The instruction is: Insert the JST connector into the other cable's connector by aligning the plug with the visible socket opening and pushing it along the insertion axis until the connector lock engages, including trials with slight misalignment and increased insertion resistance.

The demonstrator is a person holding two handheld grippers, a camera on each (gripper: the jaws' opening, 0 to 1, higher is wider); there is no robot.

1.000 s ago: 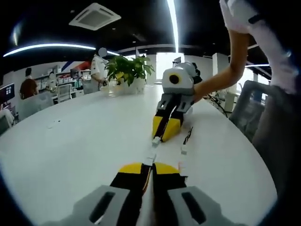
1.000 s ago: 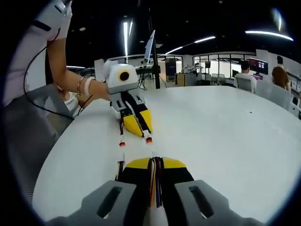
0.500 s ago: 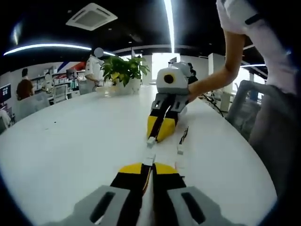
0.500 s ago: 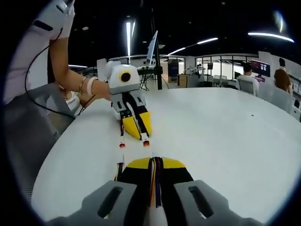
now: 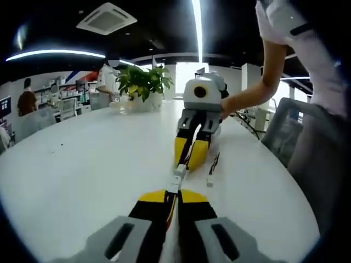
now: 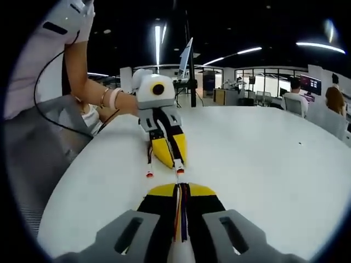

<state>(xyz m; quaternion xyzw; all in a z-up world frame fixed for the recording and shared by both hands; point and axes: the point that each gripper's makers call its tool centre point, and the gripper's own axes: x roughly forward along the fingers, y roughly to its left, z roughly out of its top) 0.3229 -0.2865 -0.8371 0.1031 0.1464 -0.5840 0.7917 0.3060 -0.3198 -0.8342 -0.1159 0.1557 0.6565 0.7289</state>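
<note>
Low in the left gripper view, my left gripper [image 5: 172,193] is shut on a thin cable whose white connector [image 5: 178,175] sticks out ahead of its yellow tips. Facing it, my right gripper [image 5: 188,163] is held by a person's hand, its tips almost touching that connector. In the right gripper view, my right gripper [image 6: 181,187] is shut on a bundle of coloured wires [image 6: 181,216]. The left gripper [image 6: 175,160] points at it, with a small red-tipped connector [image 6: 179,170] between the two. I cannot tell whether plug and socket are mated.
A loose connector end [image 5: 210,180] on a dark wire lies on the white round table [image 5: 82,159] beside the grippers, seen too as a loose connector end [image 6: 149,174]. A potted plant [image 5: 143,82] stands at the far edge. A chair [image 5: 285,129] stands close by.
The two grippers have drawn closer together along their shared line, and the gap between the connectors has shrunk. Both stay shut on their cables.
</note>
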